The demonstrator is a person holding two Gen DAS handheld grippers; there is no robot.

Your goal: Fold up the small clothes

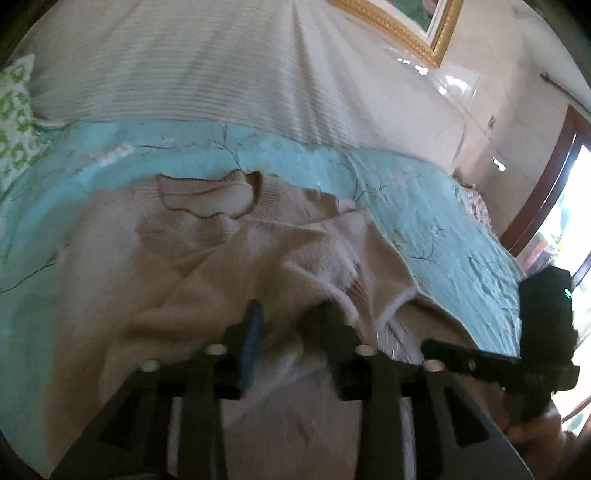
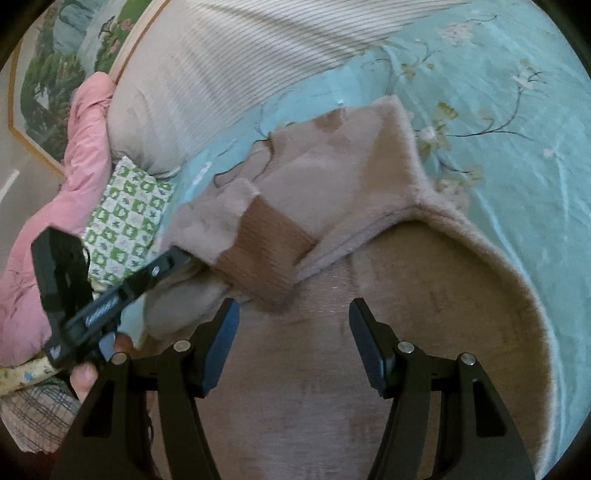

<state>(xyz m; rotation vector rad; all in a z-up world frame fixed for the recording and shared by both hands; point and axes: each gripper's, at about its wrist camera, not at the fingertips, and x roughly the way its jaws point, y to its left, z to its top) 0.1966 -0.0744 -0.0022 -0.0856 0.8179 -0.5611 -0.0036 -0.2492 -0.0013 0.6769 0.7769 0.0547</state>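
A fuzzy beige sweater [image 1: 221, 266] lies on a teal floral bedspread [image 1: 424, 206], its ribbed neck [image 1: 221, 199] towards the far side. One sleeve is folded across the body, and its brown ribbed cuff [image 2: 266, 258] lies on top. My left gripper [image 1: 291, 325] hovers low over that folded sleeve, jaws apart, with fabric under them and no pad pressing on it. In the right wrist view the left gripper [image 2: 177, 260] touches the sleeve's edge. My right gripper [image 2: 295, 325] stands open over the sweater's [image 2: 351, 166] lower body, holding nothing.
A striped beige blanket [image 1: 221, 74] is heaped behind the sweater. A green-and-white patterned cushion [image 2: 125, 221] and a pink quilt [image 2: 85, 147] lie at the left. A gold-framed picture [image 1: 406, 26] leans on the wall. A bright doorway [image 1: 565, 203] is at the right.
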